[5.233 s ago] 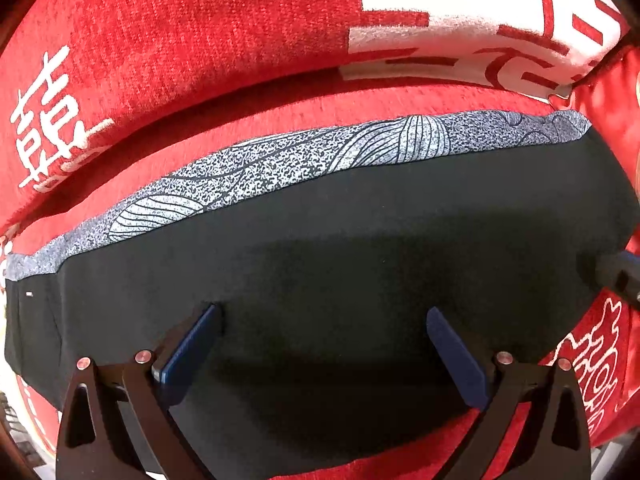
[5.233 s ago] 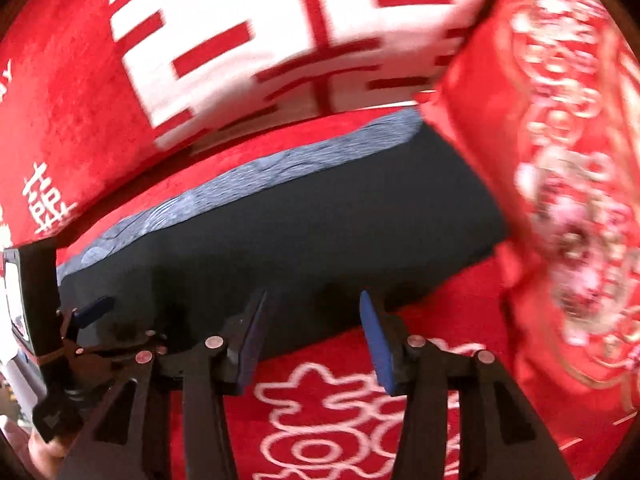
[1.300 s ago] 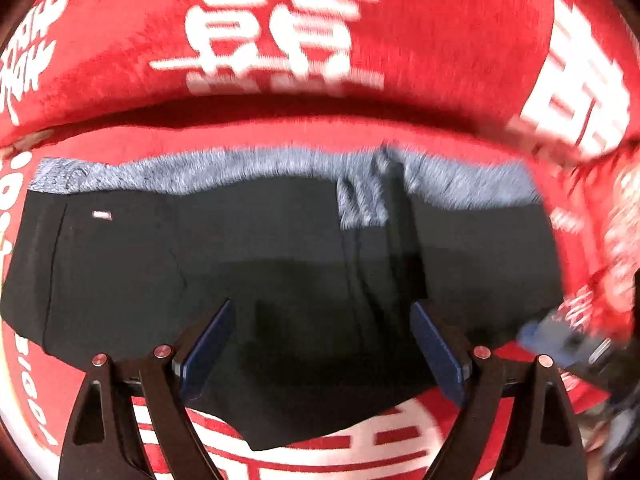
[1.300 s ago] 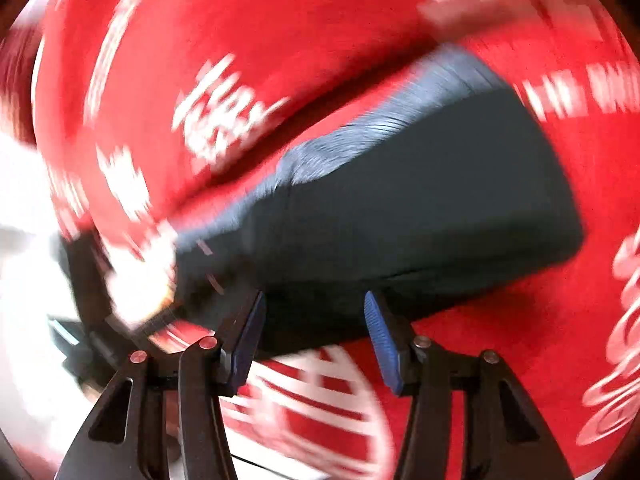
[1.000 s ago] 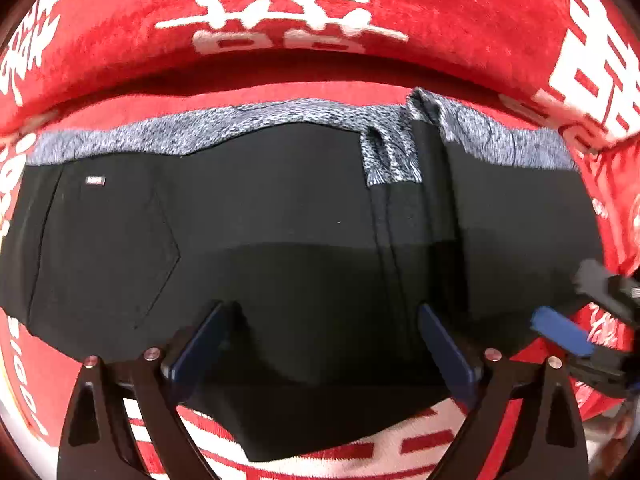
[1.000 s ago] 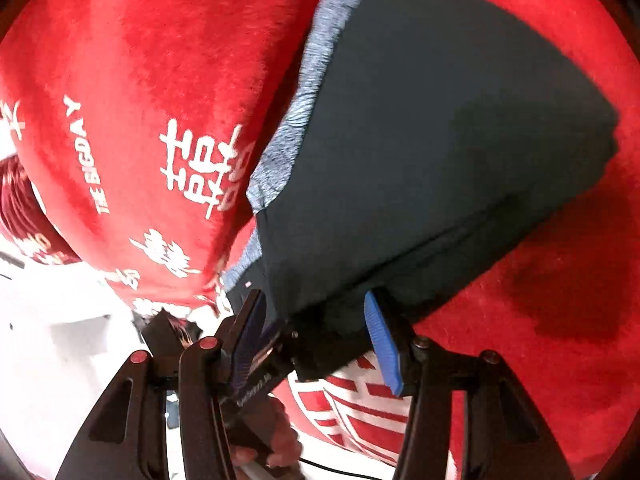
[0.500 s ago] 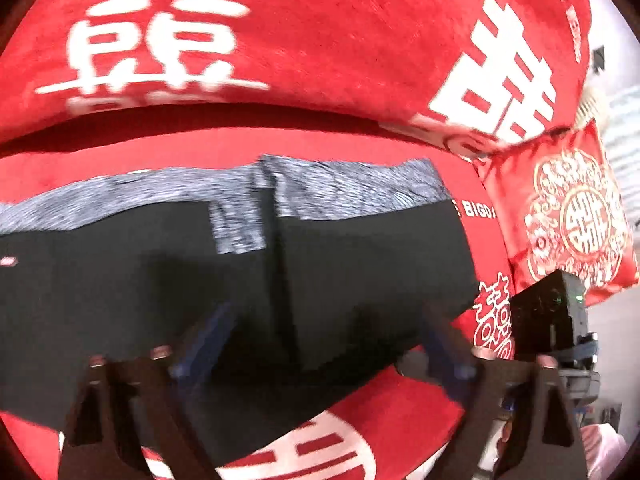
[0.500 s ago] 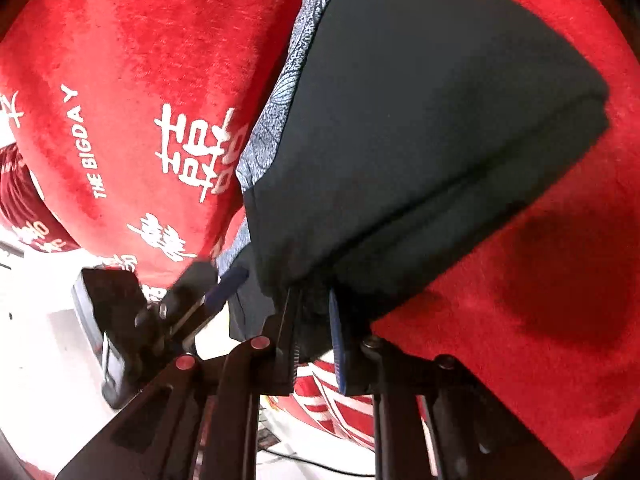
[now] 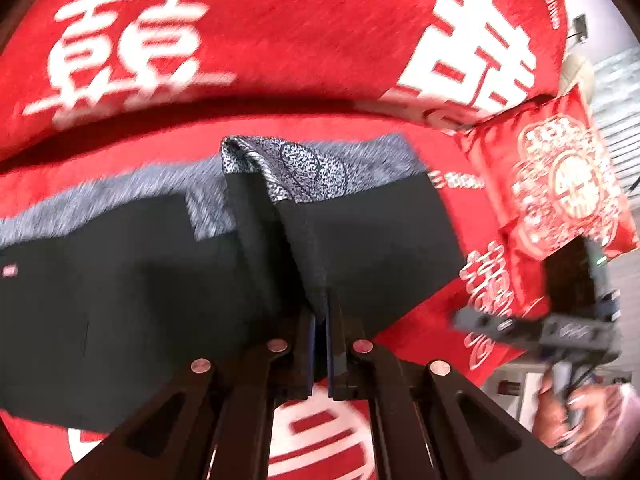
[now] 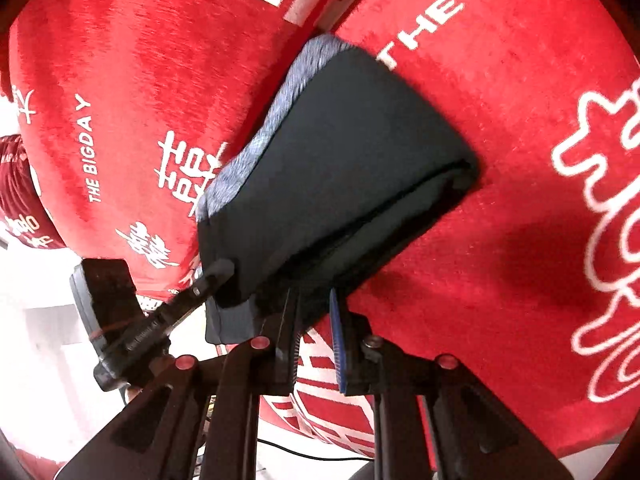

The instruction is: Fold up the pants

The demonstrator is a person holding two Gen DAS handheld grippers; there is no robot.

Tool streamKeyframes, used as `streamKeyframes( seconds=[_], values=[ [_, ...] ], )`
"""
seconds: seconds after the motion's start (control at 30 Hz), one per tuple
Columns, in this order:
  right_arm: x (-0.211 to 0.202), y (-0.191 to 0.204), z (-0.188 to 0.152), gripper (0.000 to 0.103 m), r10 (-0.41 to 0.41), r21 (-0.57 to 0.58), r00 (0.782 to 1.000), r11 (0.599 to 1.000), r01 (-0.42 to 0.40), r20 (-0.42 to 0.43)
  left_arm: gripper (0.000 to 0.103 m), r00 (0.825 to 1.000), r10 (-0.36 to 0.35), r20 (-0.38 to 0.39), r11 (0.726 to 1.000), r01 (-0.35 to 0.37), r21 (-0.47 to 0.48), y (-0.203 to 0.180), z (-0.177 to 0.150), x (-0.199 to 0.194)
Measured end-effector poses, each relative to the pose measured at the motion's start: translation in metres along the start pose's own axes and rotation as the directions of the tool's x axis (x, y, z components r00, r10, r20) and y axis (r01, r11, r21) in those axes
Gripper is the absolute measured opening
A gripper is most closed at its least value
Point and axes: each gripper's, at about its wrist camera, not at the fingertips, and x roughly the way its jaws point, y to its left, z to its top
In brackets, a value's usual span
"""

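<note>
In the left wrist view, the left gripper (image 9: 320, 332) is seen pressed nearly together on a raised fold of the black pants (image 9: 380, 248), the cloth being pinched between the blue pads (image 9: 331, 344) at the near hem. From that pinch a ridge of fabric is drawn up toward the grey patterned waistband (image 9: 312, 172), which lies along the far edge of the pants. The pants are spread on a red sofa cover (image 9: 304, 144) printed with white characters. Beyond the waistband the red backrest (image 9: 280, 28) is seen, and to the right of the pants a red embroidered cushion (image 9: 560, 184) is propped. In the right wrist view, the right gripper (image 10: 314, 320) is closed narrowly on the near edge of the folded pants (image 10: 352, 160), with cloth held between its pads (image 10: 336, 336). The other gripper is seen at the pants' left corner.
</note>
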Motion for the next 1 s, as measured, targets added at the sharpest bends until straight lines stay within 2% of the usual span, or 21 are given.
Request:
streamKeyframes(
  seconds=[0.1,0.23,0.27,0.33,0.37,0.43,0.53,0.67,0.7,0.73,0.77,0.8,0.9,0.97,1.0],
  values=[
    [-0.005,0.005,0.000,0.016,-0.044,-0.055,0.999,0.998,0.043,-0.010,0.004,1.000,0.006,-0.030,0.999,-0.007,-0.042,0.014,-0.014,0.018],
    [-0.010,0.017,0.010,0.016,-0.117,-0.157,0.993,0.981,0.116,0.006,0.004,1.000,-0.005,0.009,0.996,0.006,-0.087,0.018,-0.020,0.022],
    [-0.010,0.021,0.019,0.018,-0.137,-0.184,0.990,0.973,0.138,0.017,0.004,1.000,-0.004,0.015,0.995,0.006,-0.099,0.019,-0.020,0.021],
    [-0.009,0.025,0.035,0.036,-0.152,-0.204,0.988,0.967,0.154,0.028,0.005,1.000,0.010,0.027,0.994,-0.007,-0.109,0.017,-0.021,0.017],
    [-0.006,0.029,0.049,0.052,-0.168,-0.224,0.985,0.959,0.172,0.037,0.005,0.999,0.031,0.028,0.994,-0.028,-0.102,0.013,-0.019,0.016],
    [0.002,0.039,0.065,0.054,-0.195,-0.270,0.979,0.941,0.203,0.055,0.005,0.998,0.063,0.030,0.994,-0.060,-0.093,0.007,-0.017,0.012],
    [0.013,0.061,0.089,0.054,-0.264,-0.358,0.959,0.889,0.285,0.106,0.006,0.994,0.101,0.040,0.991,-0.097,-0.088,-0.001,-0.013,0.007],
    [0.032,0.068,0.105,0.054,-0.287,-0.372,0.955,0.880,0.294,0.076,0.006,0.989,0.143,0.043,0.985,-0.138,-0.100,-0.007,-0.012,0.004],
    [0.039,0.068,0.106,0.054,-0.312,-0.382,0.948,0.870,0.311,0.062,0.013,0.986,0.160,0.043,0.982,-0.155,-0.104,-0.008,-0.012,0.005],
    [0.047,0.068,0.104,0.054,-0.344,-0.392,0.938,0.857,0.336,0.052,0.042,0.983,0.181,0.045,0.979,-0.175,-0.109,-0.010,-0.012,0.005],
    [0.053,0.069,0.101,0.054,-0.368,-0.407,0.928,0.841,0.356,0.053,0.063,0.980,0.194,0.049,0.975,-0.187,-0.117,-0.010,-0.013,0.003],
    [0.057,0.072,0.096,0.053,-0.385,-0.434,0.921,0.820,0.373,0.064,0.090,0.976,0.206,0.070,0.971,-0.195,-0.135,-0.010,-0.014,0.000],
    [0.060,0.076,0.084,0.054,-0.392,-0.475,0.918,0.799,0.369,0.054,0.092,0.974,0.213,0.081,0.967,-0.199,-0.161,-0.010,-0.016,-0.004],
    [0.062,0.075,0.077,0.054,-0.394,-0.489,0.919,0.795,0.359,0.034,0.092,0.965,0.255,0.062,0.954,-0.241,-0.179,-0.010,-0.016,-0.002],
    [0.062,0.076,0.074,0.054,-0.396,-0.495,0.917,0.791,0.359,0.032,0.092,0.955,0.292,0.046,0.943,-0.279,-0.181,-0.010,-0.017,-0.001]
  ],
)
